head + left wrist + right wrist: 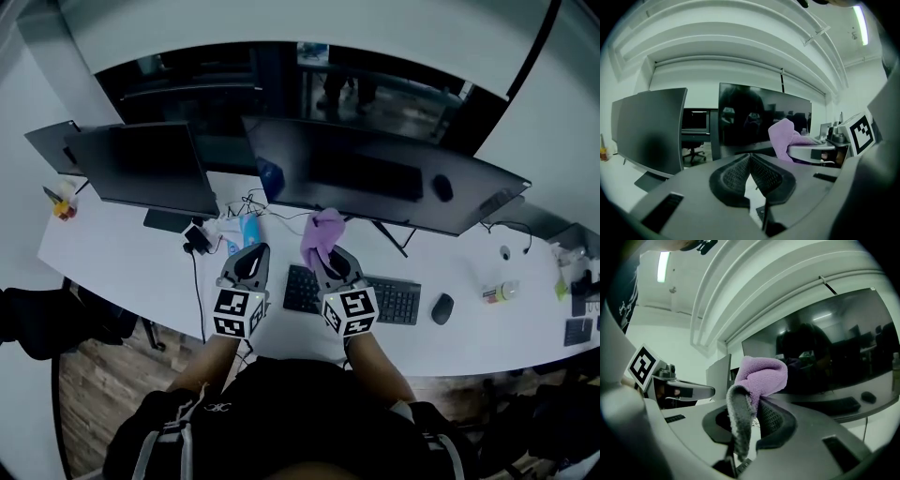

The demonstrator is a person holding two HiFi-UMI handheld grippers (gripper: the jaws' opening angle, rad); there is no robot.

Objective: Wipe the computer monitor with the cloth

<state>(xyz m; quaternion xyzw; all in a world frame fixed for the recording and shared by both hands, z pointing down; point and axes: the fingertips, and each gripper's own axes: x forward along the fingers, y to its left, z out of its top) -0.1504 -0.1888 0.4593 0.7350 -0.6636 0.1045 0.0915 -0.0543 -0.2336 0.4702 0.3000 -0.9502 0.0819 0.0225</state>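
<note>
Purple and fleecy, the cloth point(761, 373) looked soft, light and limp. I judged it would fold and sag rather than push back, so the sensible hold was a firm pinch on a bunched fold, with a pad of fabric left proud of the jaw tips for wiping. That was how it sat: the right gripper point(749, 401) had its jaws closed on a grey-edged fold, and the rest of the cloth mounded above and ahead of the tips. It hung over the far edge of the keyboard point(394, 300), near the middle of the white tabletop point(122, 253), just short of the lower edge of the wide curved monitor point(394, 178) — no contact with the screen showed. The left gripper point(750, 157) had its jaws pressed together on nothing and sat beside the right one, on the side of the smaller monitor point(150, 164) at the tabletop's left end. The dark screen looked glossy and easily marked, so light pressure would probably suit.
</note>
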